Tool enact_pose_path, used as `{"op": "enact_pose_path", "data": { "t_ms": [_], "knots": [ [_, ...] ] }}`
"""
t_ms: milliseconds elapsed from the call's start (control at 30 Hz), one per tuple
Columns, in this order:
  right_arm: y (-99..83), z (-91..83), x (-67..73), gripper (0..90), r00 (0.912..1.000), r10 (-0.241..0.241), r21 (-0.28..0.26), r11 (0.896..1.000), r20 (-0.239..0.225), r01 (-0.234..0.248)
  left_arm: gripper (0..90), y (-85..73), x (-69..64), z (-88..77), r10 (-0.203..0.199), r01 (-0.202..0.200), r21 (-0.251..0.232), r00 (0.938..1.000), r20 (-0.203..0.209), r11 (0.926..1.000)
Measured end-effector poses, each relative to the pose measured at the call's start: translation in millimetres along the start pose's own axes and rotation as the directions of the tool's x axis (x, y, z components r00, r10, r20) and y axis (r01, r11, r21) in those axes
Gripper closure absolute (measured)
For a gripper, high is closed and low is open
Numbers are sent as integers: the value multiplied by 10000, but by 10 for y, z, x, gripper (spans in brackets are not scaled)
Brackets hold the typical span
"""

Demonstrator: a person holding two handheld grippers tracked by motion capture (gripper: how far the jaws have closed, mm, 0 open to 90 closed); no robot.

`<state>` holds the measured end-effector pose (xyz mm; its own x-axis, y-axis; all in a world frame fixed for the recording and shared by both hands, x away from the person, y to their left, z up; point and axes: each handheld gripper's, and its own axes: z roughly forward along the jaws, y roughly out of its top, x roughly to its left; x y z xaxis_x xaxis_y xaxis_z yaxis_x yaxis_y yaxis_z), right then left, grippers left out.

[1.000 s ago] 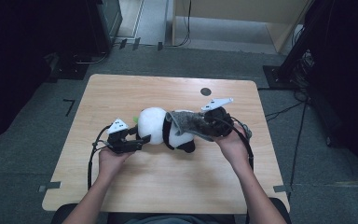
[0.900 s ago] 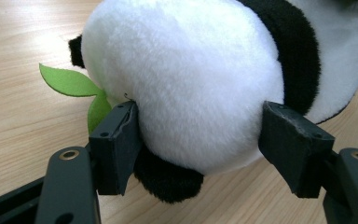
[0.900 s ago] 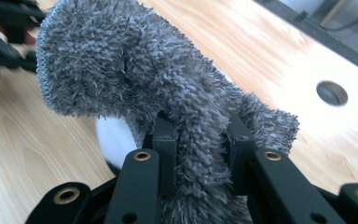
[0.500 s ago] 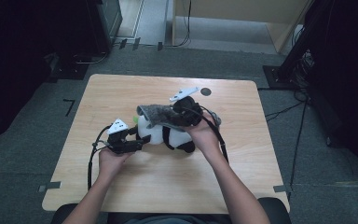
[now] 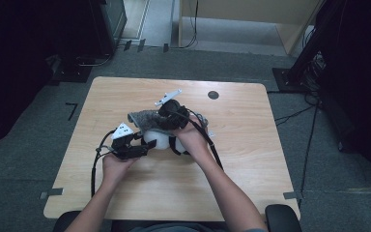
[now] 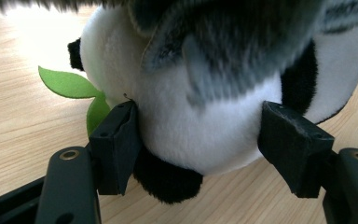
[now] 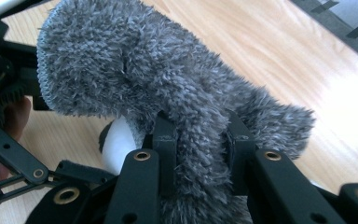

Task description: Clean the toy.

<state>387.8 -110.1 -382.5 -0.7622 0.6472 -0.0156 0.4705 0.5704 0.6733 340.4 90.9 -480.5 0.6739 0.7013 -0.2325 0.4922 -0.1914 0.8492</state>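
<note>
The left gripper (image 5: 142, 145) sits near the middle of the wooden table (image 5: 251, 159), a touch to the left, and its jaws are part-way spread around the plush panda (image 5: 160, 140). In the left gripper view the two black pads bracket the panda's (image 6: 200, 135) round white body: the left pad (image 6: 116, 144) presses into the fur beside a green felt leaf (image 6: 67, 84), and the right pad (image 6: 293, 144) lies against the other flank. So that gripper (image 6: 205, 149) is clamped on the toy, with the jaws held wide by its bulk. A black paw pokes out below, between the pads.

Over to the right gripper (image 5: 166, 121), just beyond the panda on its far side. Its jaws are drawn close together, pinching a fold of the fuzzy grey cloth (image 5: 147, 121). In the right gripper view the grey pile (image 7: 168, 93) bulges up and out from between the two pads, thick and shaggy, with the gripper (image 7: 198, 140) biting it low down. The cloth drapes over the top of the panda, and in the left gripper view its grey fringe (image 6: 242, 42) hangs across the toy's upper half. A sliver of white plush (image 7: 116, 140) peeks out under the cloth. The panda rests on the table, centre-left, right between both hands.
</note>
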Motion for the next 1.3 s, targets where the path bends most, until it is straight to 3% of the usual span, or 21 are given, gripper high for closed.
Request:
{"op": "enact_pose_path", "data": {
  "t_ms": [233, 800, 1100, 1167, 1300],
  "knots": [
    [-110, -110, -38, 719, 9999, -27, 38, 10000, 140, 27, 305, -2, 3, 1, 35, -35, -7, 10000, 8, 10000],
    [-770, -829, -409, 715, 9933, 631, -317, 9977, 967, -602, 305, 10, 41, 0, -115, 112, 118, 9996, 261, 9999],
    [-1156, -998, -639, 717, 9833, 1385, -275, 9903, 1182, -1362, 302, 11, 31, 18, -53, 52, 45, 9997, 246, 10000],
    [-1201, -1010, -668, 717, 9828, 1469, -209, 9891, 1117, -1455, 302, 10, 30, 20, -46, 45, 58, 9997, 238, 10000],
    [-1238, -1083, -729, 717, 9779, 1497, -286, 9887, 1460, -1471, 301, 9, 24, 21, 54, -56, 113, 9998, 173, 9999]
  ]
}}
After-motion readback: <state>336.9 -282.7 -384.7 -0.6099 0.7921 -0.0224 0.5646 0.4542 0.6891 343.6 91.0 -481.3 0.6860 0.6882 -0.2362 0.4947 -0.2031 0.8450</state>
